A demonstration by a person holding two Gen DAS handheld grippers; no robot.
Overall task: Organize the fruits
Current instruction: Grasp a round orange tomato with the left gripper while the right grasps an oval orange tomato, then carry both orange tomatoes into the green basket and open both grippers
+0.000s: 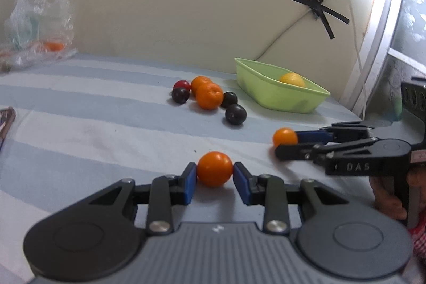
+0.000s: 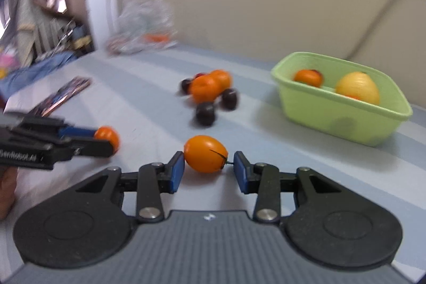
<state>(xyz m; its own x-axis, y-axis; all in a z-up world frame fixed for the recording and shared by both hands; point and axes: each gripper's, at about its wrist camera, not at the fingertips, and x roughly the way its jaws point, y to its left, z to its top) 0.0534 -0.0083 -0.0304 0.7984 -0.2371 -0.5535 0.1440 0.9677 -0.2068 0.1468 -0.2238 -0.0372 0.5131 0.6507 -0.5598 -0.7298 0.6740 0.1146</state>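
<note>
Left gripper (image 1: 214, 172) clamped on a round orange (image 1: 214, 168). Right gripper (image 2: 208, 164) holds an oval orange fruit (image 2: 205, 153), long axis lying across the jaws, stem toward the right pad. Green tub (image 2: 343, 121) sits ahead and to the right of both; right gripper is nearer it. Loose pile (image 2: 207, 93) lies left of the tub, on the bed.

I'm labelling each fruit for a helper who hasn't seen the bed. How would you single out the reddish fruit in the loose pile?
Start at the green tub on the striped sheet, then move left to the loose cluster of fruit beside it. The red fruit sits at the cluster's far left edge, behind a dark plum and beside an orange. It alone there is red; its neighbours are orange or near black.
</note>
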